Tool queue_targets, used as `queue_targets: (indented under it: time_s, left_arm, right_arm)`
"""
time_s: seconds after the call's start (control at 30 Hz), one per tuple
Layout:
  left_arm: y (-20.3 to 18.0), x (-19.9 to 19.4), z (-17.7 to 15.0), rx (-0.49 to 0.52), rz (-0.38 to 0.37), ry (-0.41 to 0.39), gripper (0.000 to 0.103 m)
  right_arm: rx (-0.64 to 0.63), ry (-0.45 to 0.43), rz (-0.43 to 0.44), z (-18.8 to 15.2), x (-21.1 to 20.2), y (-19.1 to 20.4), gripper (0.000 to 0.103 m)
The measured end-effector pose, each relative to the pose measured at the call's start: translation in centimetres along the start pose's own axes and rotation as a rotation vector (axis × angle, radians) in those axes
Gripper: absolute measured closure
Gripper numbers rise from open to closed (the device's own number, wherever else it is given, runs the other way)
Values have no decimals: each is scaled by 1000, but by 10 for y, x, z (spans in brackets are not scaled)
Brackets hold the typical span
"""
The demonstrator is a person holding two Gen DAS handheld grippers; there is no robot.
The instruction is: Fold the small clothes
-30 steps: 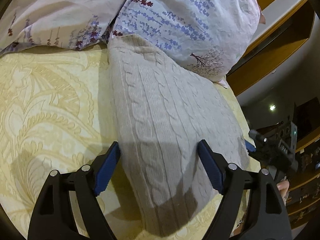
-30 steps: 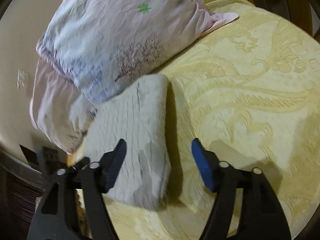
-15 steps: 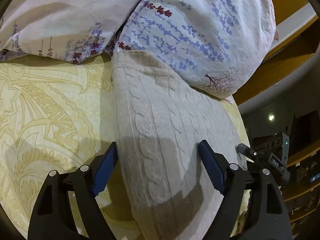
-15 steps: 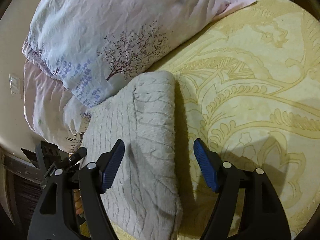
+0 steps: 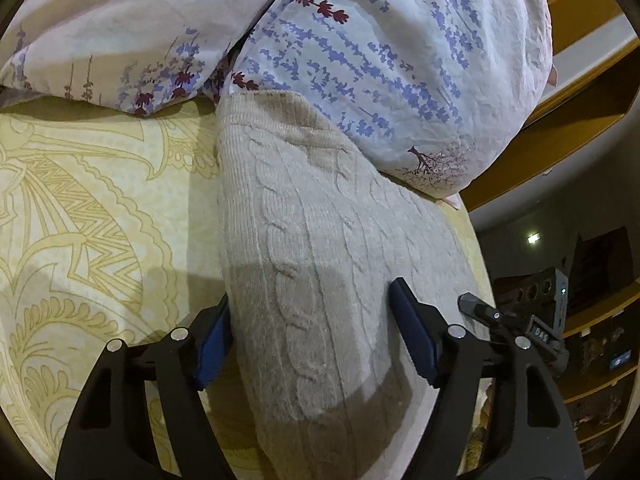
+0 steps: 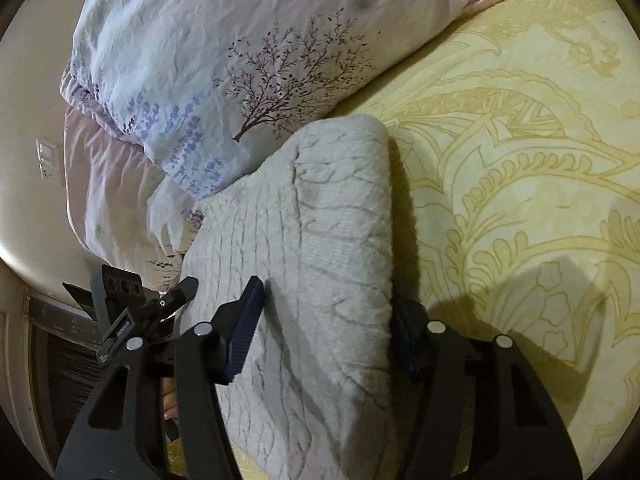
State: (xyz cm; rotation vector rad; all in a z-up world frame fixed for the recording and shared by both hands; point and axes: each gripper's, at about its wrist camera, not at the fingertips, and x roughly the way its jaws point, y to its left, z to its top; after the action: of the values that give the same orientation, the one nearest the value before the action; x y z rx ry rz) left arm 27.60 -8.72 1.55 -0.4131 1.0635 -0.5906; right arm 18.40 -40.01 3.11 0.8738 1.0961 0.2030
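Both your left gripper (image 5: 312, 336) and right gripper (image 6: 324, 328) are closing around the folded sweater (image 5: 320, 240) (its near end cut off), beside the pillow (image 5: 392, 60).

A yellow patterned bedspread (image 5: 80, 208) covers the bed. Two floral pillows (image 5: 392, 60) lie at its far end. Beyond the edge, dim wooden shelves (image 5: 600, 360), perhaps holding small boxes
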Motion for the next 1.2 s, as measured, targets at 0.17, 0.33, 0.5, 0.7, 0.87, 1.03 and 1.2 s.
queue_targets:
  time_s: [0.17,0.33,0.5,0.7,0.87,1.03,1.2]
  left_arm:
    - [-13,-1,-6,76,79,-14,29]
    - [-17,0,-8,97,95,-16,30]
    - [-19,0,-8,116,106,-20,32]
    - [-26,-3,-10,149,105,-39,44]
    - [-28,-10,-11,155,63,-56,60]
    - [-20,-30,-9,128,-23,-59,63]
    - [0,-72,-15,117,-50,-78,63]
  right_arm:
    - [-8,4,5,-1,1,2,45]
    - [-22,11,13,-2,5,5,48]
    - [-11,19,24,-2,8,3,55]
    - [-7,19,37,-4,10,2,68]
    - [-8,-9,60,-8,4,8,74]
    - [-57,-48,100,-14,-6,34,76]
    - [-166,-42,109,-32,2,74,77]
